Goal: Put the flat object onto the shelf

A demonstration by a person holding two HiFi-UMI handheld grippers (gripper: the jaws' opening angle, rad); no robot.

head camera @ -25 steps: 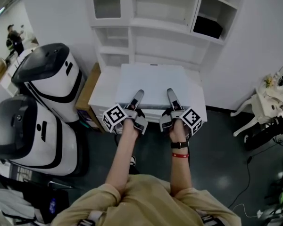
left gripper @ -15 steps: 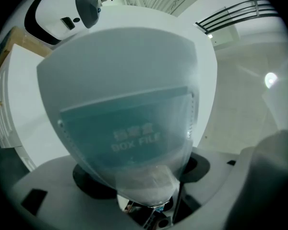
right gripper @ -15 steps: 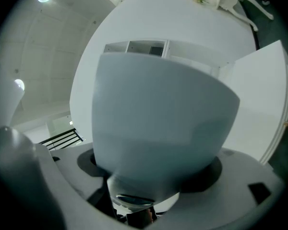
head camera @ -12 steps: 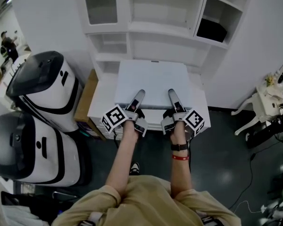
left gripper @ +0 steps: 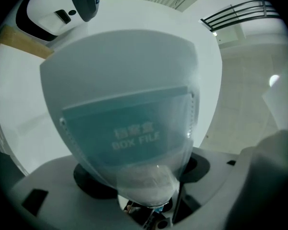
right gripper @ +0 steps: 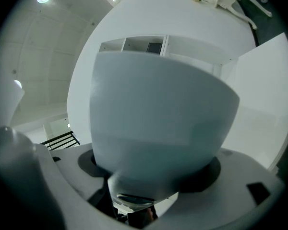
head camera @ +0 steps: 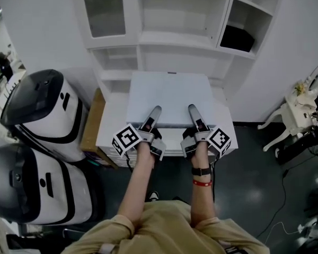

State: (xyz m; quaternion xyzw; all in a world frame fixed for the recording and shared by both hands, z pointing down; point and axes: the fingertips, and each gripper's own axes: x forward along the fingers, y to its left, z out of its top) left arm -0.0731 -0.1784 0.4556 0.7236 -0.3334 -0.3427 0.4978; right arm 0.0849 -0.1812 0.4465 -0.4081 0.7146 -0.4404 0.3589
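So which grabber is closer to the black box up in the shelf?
Right. The right gripper grips the near edge of the box file, below and left of the black box; the left gripper grips the same edge farther left.

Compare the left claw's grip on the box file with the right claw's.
The left claw holds the near edge of the box file left of centre, the right claw right of centre. The left gripper view shows a teal label printed BOX FILE; the right shows plain grey. The right wrist wears a watch and red band; the left is bare. Both claws are shut on the box file, pointing toward the shelf.
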